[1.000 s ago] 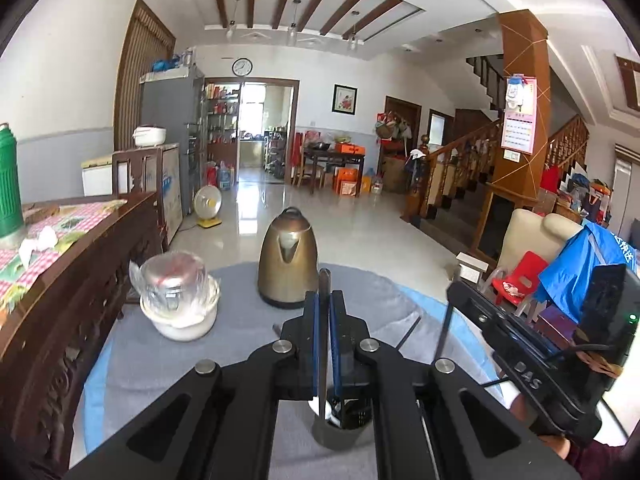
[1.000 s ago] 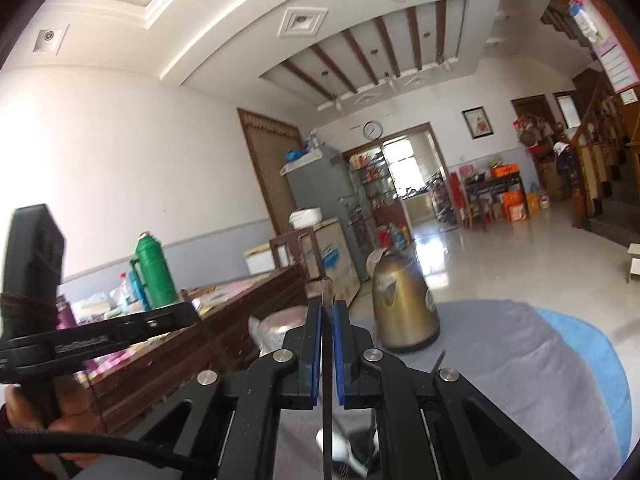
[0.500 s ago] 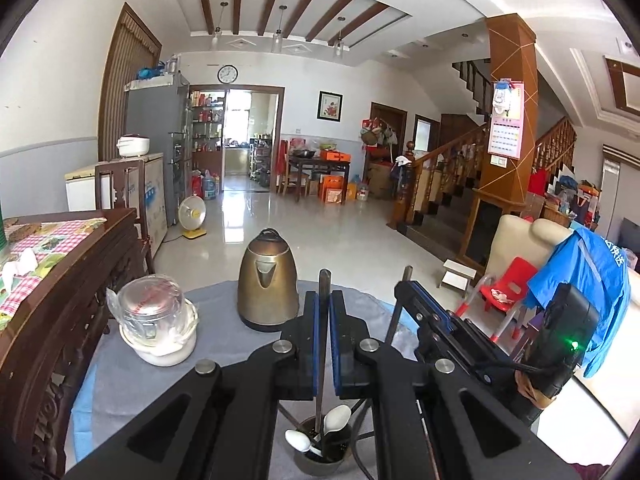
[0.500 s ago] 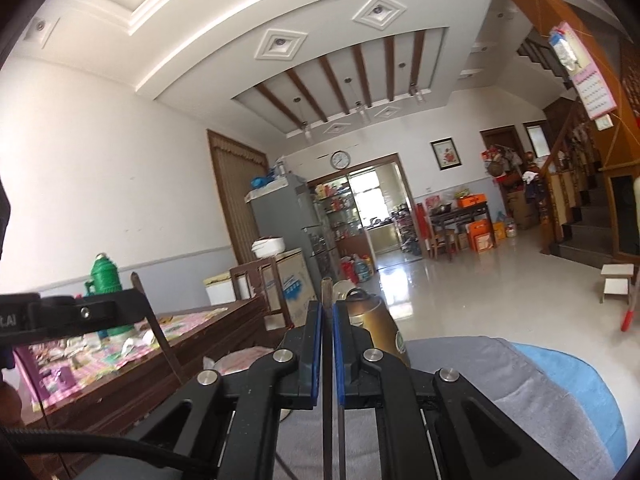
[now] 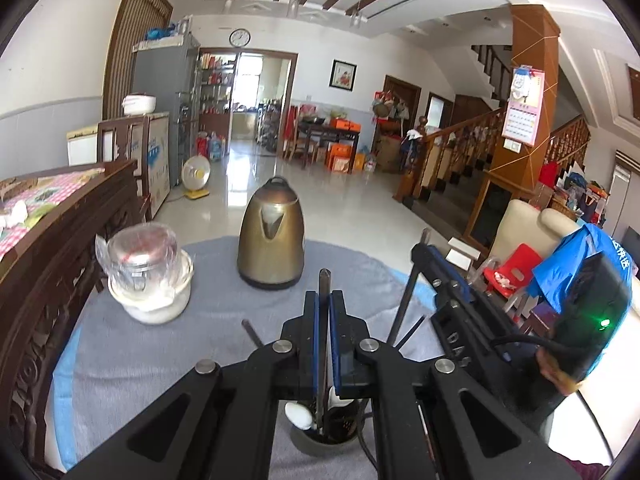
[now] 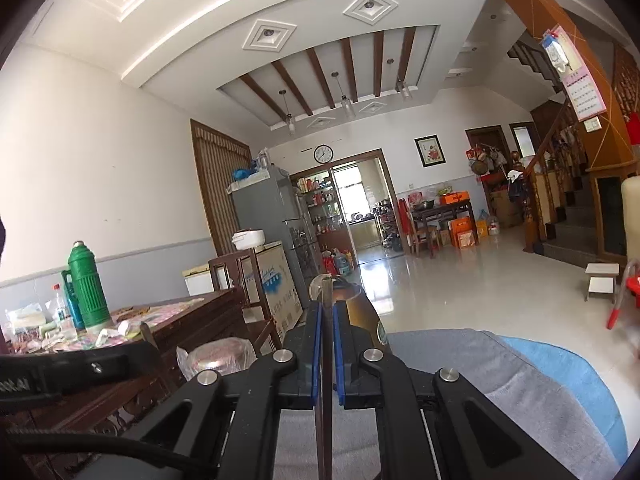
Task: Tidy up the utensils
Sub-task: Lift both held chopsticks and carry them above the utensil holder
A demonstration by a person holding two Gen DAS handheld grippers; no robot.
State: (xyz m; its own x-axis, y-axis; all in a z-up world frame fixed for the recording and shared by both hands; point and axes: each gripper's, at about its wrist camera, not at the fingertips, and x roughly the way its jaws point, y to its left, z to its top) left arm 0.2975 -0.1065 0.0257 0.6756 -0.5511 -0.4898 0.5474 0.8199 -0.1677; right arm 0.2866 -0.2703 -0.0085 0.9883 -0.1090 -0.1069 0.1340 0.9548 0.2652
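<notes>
The left claw (image 5: 324, 344) grips a dark stick (image 5: 323, 320) over the cup (image 5: 320, 438); the right claw (image 6: 327, 344) grips another stick (image 6: 326, 360)

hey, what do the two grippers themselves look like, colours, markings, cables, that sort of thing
Both the left gripper and the right gripper are matte black with blue finger pads and round silver bolts. A black cable, pale lettering and a green light show on the right one.

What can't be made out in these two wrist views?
- Left wrist: the utensil cup's contents are mostly hidden by the left tongs.
- Left wrist: the right tongs' grip on their chopstick is hidden by their body.
- Right wrist: the lower end of the chopstick is cut off by the frame's bottom edge.
</notes>
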